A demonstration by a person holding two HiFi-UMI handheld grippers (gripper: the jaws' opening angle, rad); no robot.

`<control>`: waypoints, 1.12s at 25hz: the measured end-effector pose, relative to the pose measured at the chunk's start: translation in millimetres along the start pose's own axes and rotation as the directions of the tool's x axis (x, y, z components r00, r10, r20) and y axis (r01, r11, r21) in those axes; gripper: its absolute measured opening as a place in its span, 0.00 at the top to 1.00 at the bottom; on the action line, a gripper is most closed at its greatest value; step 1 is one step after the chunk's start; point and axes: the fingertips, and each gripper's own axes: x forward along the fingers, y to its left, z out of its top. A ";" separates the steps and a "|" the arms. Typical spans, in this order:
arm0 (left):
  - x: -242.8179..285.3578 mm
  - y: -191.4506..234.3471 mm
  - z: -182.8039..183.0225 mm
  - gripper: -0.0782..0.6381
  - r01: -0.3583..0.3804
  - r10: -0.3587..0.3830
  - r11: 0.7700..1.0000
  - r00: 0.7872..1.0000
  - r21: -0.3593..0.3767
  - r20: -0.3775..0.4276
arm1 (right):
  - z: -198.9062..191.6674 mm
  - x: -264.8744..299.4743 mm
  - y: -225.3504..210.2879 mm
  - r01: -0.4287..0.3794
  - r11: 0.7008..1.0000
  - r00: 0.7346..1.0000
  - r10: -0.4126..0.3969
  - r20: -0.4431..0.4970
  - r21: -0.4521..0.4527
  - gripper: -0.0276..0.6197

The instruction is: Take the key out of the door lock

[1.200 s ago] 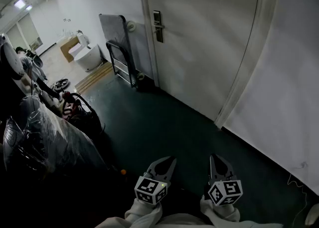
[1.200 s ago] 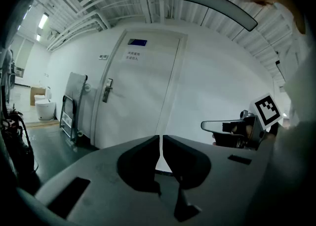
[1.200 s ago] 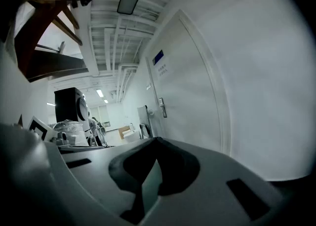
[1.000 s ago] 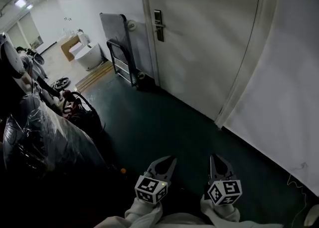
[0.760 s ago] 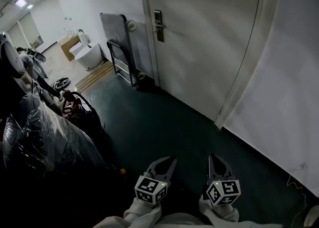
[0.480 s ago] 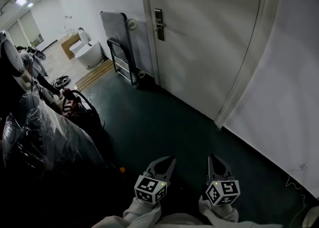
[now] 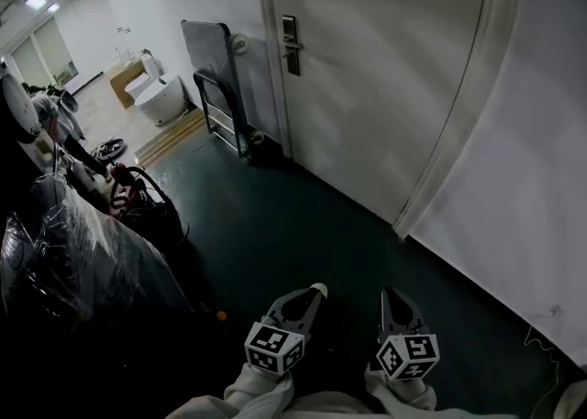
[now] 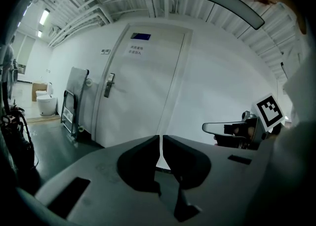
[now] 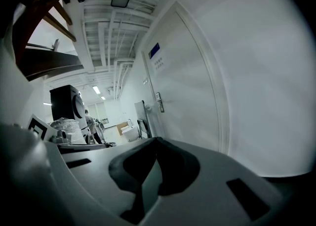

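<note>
**Closed: left gripper [image 7: 310, 296] and right gripper [image 7: 393, 298], well back from the lock [image 7: 290, 45]**

Both grippers sit low at the bottom of the head view, side by side and apart from each other, with their jaws pointing toward the door [image 7: 385, 78]. The left gripper view shows its jaws drawn together, with only a thin slit of light between them and nothing in it. The right gripper view shows that pair meeting at the tips, also with nothing between them. White sleeves [image 7: 264, 396] show just behind the marker cubes.

The lock is a dark plate with a lever handle on the left edge of the pale, closed door, well apart from both grippers. The key cannot be made out; it is too small to tell at this range. A blue sign [image 8: 140, 36] sits high on the door in the left gripper view.

A dark green floor [image 7: 293, 215] lies between the grippers and the door. A folded trolley [image 7: 213, 78] stands upright against the wall just left of the door frame. Further left and further back are a white toilet [image 7: 161, 101] and a cardboard box [image 7: 127, 80] on a lighter floor. Bundles wrapped in clear plastic [image 7: 83, 261] fill the left side of the head view, near a red and black tangle of gear [image 7: 138, 197]. A plain white wall [image 7: 532, 179] runs along the right of the door.
</note>
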 end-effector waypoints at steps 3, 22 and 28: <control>13.2 8.8 5.5 0.85 0.002 -0.002 1.000 1.000 -0.008 0.000 | 3.6 12.9 -7.3 0.009 1.000 1.000 -0.009 -0.003 0.004 0.88; 130.6 124.0 97.3 0.85 -0.082 0.082 0.997 0.996 -0.015 0.040 | 90.8 178.5 -41.4 -0.037 0.999 0.999 0.037 -0.002 -0.035 0.88; 164.8 167.7 125.9 0.85 -0.094 0.095 0.995 0.994 -0.016 0.046 | 113.2 238.4 -42.4 -0.055 0.998 0.998 0.055 -0.007 -0.042 0.88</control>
